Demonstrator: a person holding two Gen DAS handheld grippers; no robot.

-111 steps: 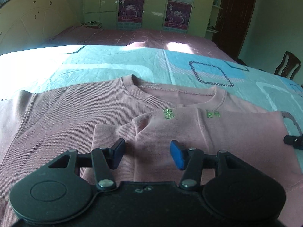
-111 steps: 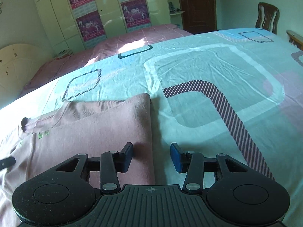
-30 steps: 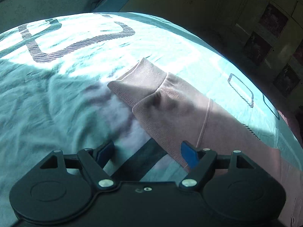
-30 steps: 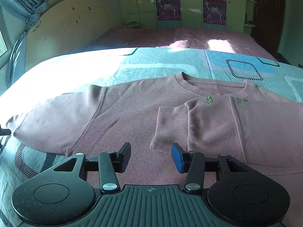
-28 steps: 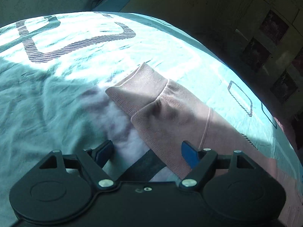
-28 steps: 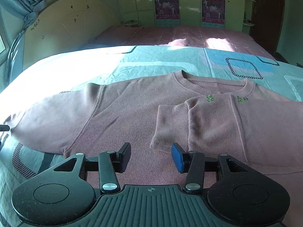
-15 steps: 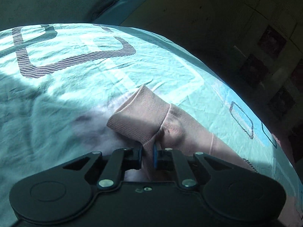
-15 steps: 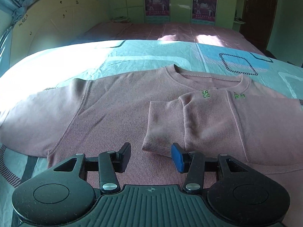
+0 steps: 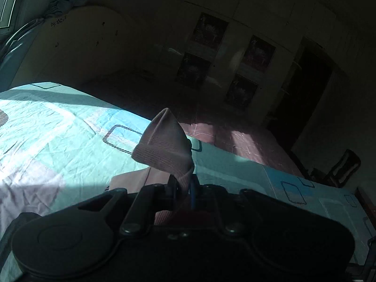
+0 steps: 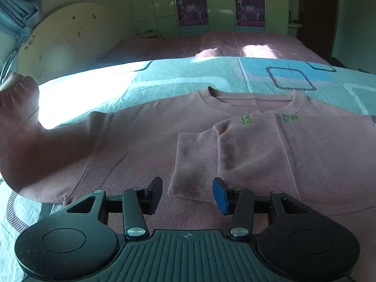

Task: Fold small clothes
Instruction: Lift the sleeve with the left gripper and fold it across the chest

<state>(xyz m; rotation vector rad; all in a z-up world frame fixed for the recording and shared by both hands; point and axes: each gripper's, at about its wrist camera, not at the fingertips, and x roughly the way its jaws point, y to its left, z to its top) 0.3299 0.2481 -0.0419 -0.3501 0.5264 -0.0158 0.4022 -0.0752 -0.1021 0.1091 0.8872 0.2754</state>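
Since a second ago, the left cuff [image 9: 164, 145] has been clamped by the left gripper [image 9: 185, 189] and lifted off the bed [image 9: 47, 127]; right gripper [image 10: 188, 192] fingers are half open, empty; second sleeve fold is judged under way.

**Bright sun on the bed, dark room behind**

The left wrist picture is very dark. Only the bedsheet [image 9: 58, 127] shines in the sun, and the wall of cupboards [image 9: 235, 54] is almost black. The right wrist picture is bright and clear. A white glare sits on the sheet at the left. Straight lines bend near the edges of both pictures.
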